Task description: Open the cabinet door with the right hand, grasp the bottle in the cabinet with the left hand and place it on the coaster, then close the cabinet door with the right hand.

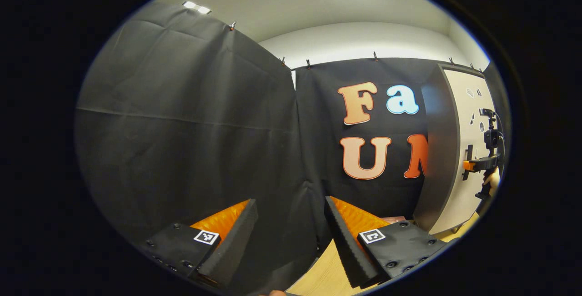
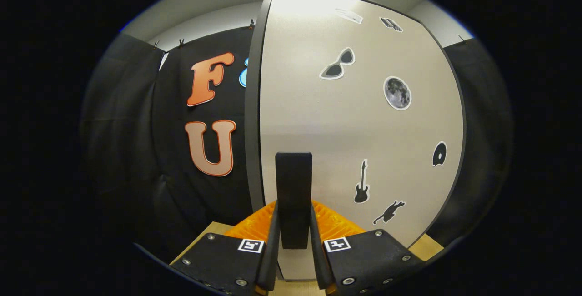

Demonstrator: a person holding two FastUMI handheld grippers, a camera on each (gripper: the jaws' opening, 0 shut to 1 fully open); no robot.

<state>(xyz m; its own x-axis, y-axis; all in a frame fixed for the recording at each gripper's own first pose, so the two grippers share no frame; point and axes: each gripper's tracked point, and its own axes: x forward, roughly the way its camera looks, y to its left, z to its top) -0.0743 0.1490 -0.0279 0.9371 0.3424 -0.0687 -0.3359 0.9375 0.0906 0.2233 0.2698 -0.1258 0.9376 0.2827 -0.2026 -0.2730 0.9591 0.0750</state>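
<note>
Black-draped booth: right gripper clamps the stiff handle of the rigid cabinet door; left gripper waits, fingers apart.

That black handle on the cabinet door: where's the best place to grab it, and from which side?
Grip the black handle, an upright bar standing off the cabinet door, coming straight at the door's front with one finger on each side. The right claw is placed that way, closed on its lower part.
</note>
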